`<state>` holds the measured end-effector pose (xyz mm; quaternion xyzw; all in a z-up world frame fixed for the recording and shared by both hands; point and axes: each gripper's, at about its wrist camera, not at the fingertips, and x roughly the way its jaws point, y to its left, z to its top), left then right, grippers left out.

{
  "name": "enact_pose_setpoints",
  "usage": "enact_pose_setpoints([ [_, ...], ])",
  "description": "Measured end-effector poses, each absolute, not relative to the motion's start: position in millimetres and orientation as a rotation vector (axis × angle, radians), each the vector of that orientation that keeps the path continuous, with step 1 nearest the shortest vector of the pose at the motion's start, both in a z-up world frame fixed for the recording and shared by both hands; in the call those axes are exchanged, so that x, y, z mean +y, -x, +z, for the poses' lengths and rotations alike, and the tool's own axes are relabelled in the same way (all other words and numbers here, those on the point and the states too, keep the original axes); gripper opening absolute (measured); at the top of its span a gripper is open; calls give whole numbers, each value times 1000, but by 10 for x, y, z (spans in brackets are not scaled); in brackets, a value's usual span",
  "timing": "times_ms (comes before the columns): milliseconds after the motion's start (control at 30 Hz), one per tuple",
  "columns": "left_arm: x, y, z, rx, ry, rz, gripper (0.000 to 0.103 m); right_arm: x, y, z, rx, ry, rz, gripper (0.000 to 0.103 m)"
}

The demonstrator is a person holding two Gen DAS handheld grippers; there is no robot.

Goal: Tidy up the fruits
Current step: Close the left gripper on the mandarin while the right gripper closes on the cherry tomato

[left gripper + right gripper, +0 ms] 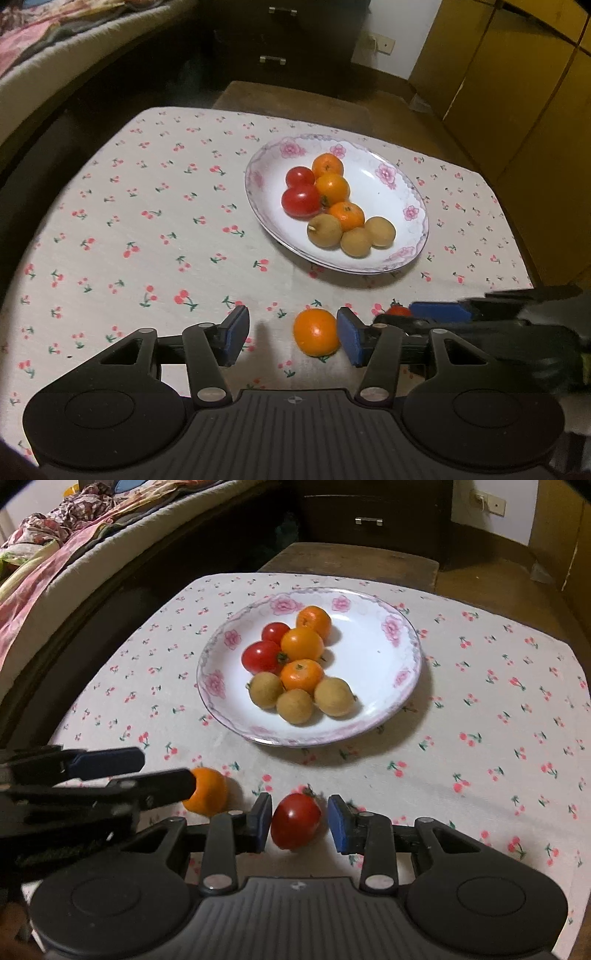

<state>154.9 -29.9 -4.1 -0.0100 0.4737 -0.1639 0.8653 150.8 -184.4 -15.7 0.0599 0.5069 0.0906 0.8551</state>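
A white plate with pink flowers [399, 177] [369, 627] holds two red tomatoes, three oranges and three brown longans. A loose orange [316, 331] [208, 790] lies on the cloth between my left gripper's [293, 338] open fingers, close to the right pad [349, 336]. A loose red tomato [295, 820] lies between my right gripper's [300, 823] open fingers, with a gap on each side. A sliver of it shows in the left wrist view [398, 309]. The left gripper [162, 768] also shows in the right wrist view, and the right gripper [424, 317] in the left wrist view.
The table wears a white cloth with cherry print [147, 221] [498, 701]. A bed [55, 554] runs along the left. A dark drawer cabinet [280, 37] and a wooden stool top [351, 557] stand beyond the table's far edge. Yellow cabinets [517, 92] stand at the right.
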Motion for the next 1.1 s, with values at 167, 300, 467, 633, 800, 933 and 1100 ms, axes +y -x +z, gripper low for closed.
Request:
enact_pose_setpoints([
  [167, -397, -1588, -142, 1011, 17, -341, 54, -1913, -1449, -155, 1069, -120, 182, 35],
  [300, -460, -1618, -162, 1010, 19, -340, 49, -1962, -1449, -158, 1066, -127, 171, 35],
  [467, -555, -1591, -176, 1005, -18, -351, 40, -1986, -1449, -152, 1063, -125, 165, 34],
  [633, -573, -1522, -167, 999, -54, -358, 40, -2003, -1449, -176, 1070, -120, 170, 31],
  [800, -546, -1483, -138, 996, -58, -358, 39, -2010, -1409, -177, 1068, -123, 180, 31],
  [933, -532, -1465, -131, 997, -53, -360, 38, -2009, -1398, -194, 1083, -124, 181, 30],
  [1100, -535, -1490, -149, 1006, -36, -363, 39, -2011, -1398, -205, 1079, -125, 175, 30],
])
